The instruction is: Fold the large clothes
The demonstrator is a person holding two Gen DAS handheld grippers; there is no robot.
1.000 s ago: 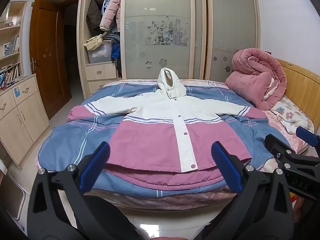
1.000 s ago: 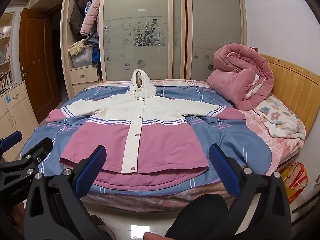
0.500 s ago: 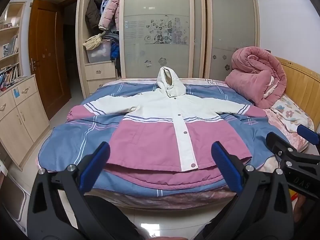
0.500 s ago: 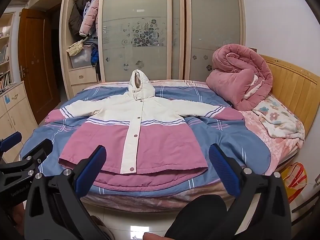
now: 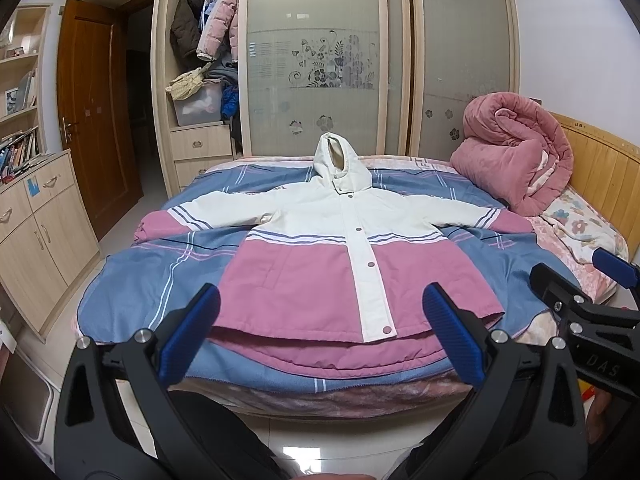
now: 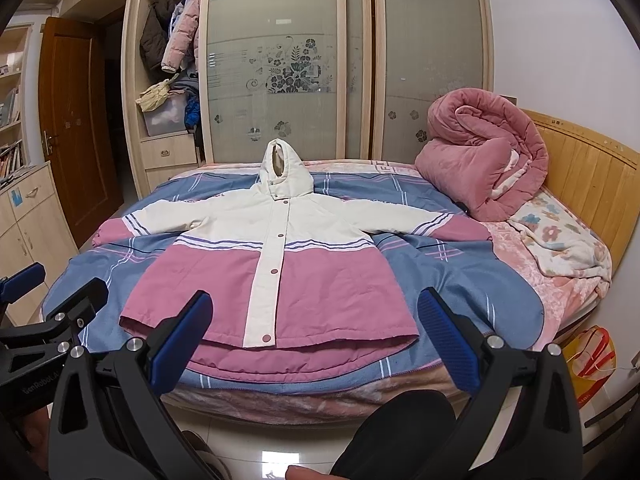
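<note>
A hooded jacket (image 5: 320, 272), white on top and pink below, lies spread flat and face up on the bed, sleeves out to both sides, hood toward the wardrobe. It also shows in the right wrist view (image 6: 280, 264). My left gripper (image 5: 320, 332) is open and empty, held in front of the bed's near edge, short of the jacket's hem. My right gripper (image 6: 314, 332) is open and empty at about the same distance. Each gripper shows at the edge of the other's view.
The bed has a blue striped cover (image 5: 160, 272). A rolled pink quilt (image 5: 516, 160) sits at the back right by the wooden headboard (image 5: 600, 168). A wardrobe (image 5: 320, 60) stands behind, and low cabinets (image 5: 36, 232) on the left. A bag (image 6: 588, 360) stands on the floor at right.
Both grippers have risen slightly and come a little closer to the bed. The jacket has not moved.
</note>
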